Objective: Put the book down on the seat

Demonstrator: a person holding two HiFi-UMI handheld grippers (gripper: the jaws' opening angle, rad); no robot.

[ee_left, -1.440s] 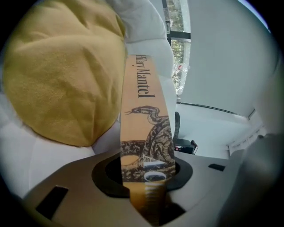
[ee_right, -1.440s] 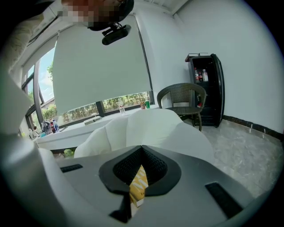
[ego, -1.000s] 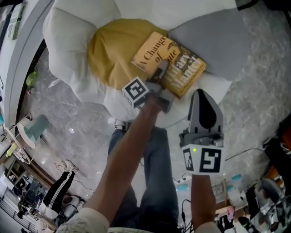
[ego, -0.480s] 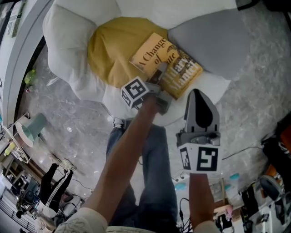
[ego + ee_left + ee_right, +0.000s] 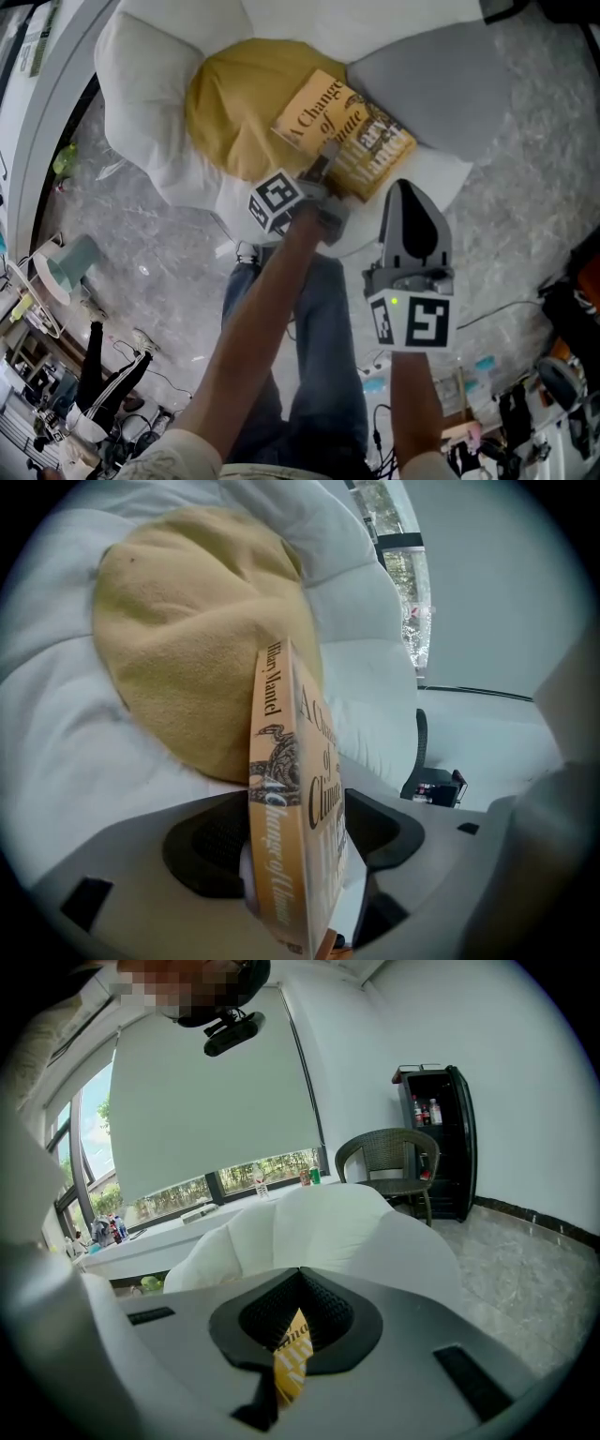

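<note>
book (image 5: 345, 131) on seat (image 5: 141, 80), touching yellow cushion (image 5: 234, 103)

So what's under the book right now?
The book lies partly on the yellow cushion, with the rest over the white seat. Whether anything else lies beneath it can't be seen, because the book covers that spot.

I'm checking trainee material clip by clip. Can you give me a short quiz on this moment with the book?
1. True or false: the book is on the floor.
2. Which gripper has the book between its fingers?
3. Fill in: the cushion by the book is coloured ____.
Key: 1 false, it rests on the seat; 2 left gripper, fingers opening, not pressing; 3 yellow.
</note>
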